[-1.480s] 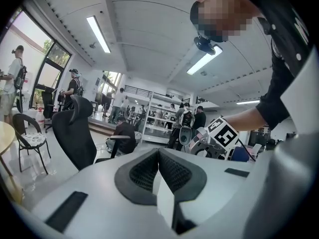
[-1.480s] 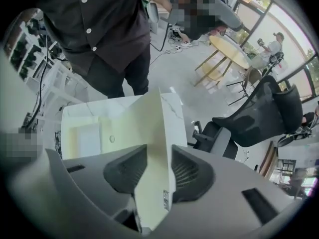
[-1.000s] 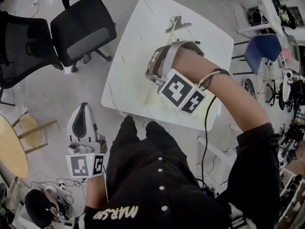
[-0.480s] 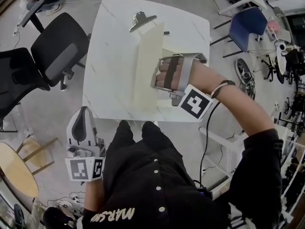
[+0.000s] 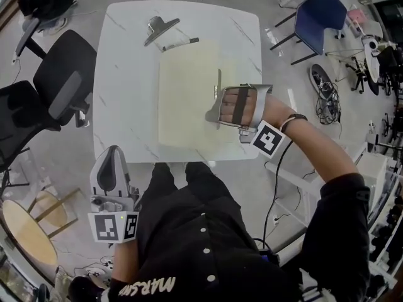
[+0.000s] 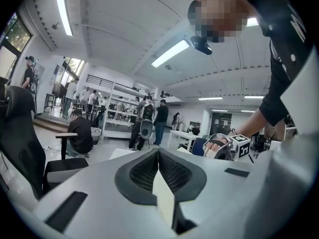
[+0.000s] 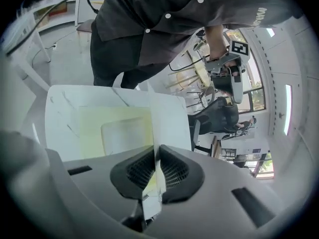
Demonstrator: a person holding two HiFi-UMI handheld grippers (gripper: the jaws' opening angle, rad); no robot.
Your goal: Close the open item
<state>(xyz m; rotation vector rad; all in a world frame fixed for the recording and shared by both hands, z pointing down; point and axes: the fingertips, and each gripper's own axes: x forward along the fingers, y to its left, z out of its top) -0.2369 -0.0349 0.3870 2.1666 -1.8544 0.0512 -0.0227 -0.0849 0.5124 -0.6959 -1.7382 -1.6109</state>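
Observation:
A pale yellow folder [image 5: 187, 96] lies open on the white marble table [image 5: 123, 74]. My right gripper [image 5: 217, 107] is shut on the free edge of the folder's cover [image 7: 167, 116], holding it raised off the table. In the right gripper view the thin cover runs straight between the pads, with the yellow inside and a white sheet [image 7: 124, 133] beside it. My left gripper [image 5: 112, 161] hangs below the table's near edge beside the person's left leg. Its jaws are shut with nothing in them, and it [image 6: 158, 166] points out into the room.
A metal clip [image 5: 159, 26] and a dark bar [image 5: 181, 43] sit at the folder's far end. Black office chairs [image 5: 60, 83] stand left of the table, a blue chair [image 5: 324, 14] at the far right, a round wooden stool [image 5: 22, 222] lower left. People stand far off in the room.
The right gripper has swung the folder's cover up and leftward, so a broad yellow face now shows. The left gripper has stayed hanging at the person's side.

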